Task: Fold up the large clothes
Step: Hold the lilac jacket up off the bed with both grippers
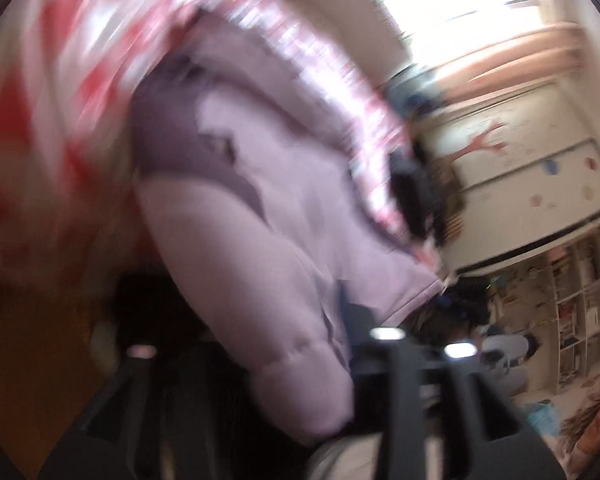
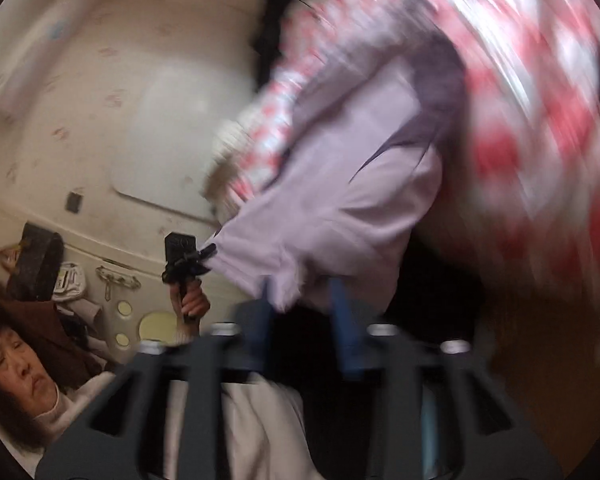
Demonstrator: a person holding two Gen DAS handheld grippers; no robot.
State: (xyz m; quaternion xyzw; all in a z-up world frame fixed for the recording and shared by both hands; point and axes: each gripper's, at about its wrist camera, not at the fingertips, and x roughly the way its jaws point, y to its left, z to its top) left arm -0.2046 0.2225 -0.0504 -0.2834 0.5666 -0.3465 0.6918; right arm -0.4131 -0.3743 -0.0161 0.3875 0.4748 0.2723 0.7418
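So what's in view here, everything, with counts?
lilac padded jacket: one, pale purple, centre of both views, its hem reaching down between the tools
patterned cloth: one, red and white, behind and around the jacket, blurred
window: one, bright, top right of the left wrist view
wall panels: cream with small coloured stickers, right side
shelving: one unit, white, lower right, contents too small to tell
dark bag: one, black, left edge of the right wrist view
right tool: one, blue fingers either side of the jacket hem; grip unclear
left tool: one, black, at the jacket's corner; grip unclear
hand: one, holding the left tool
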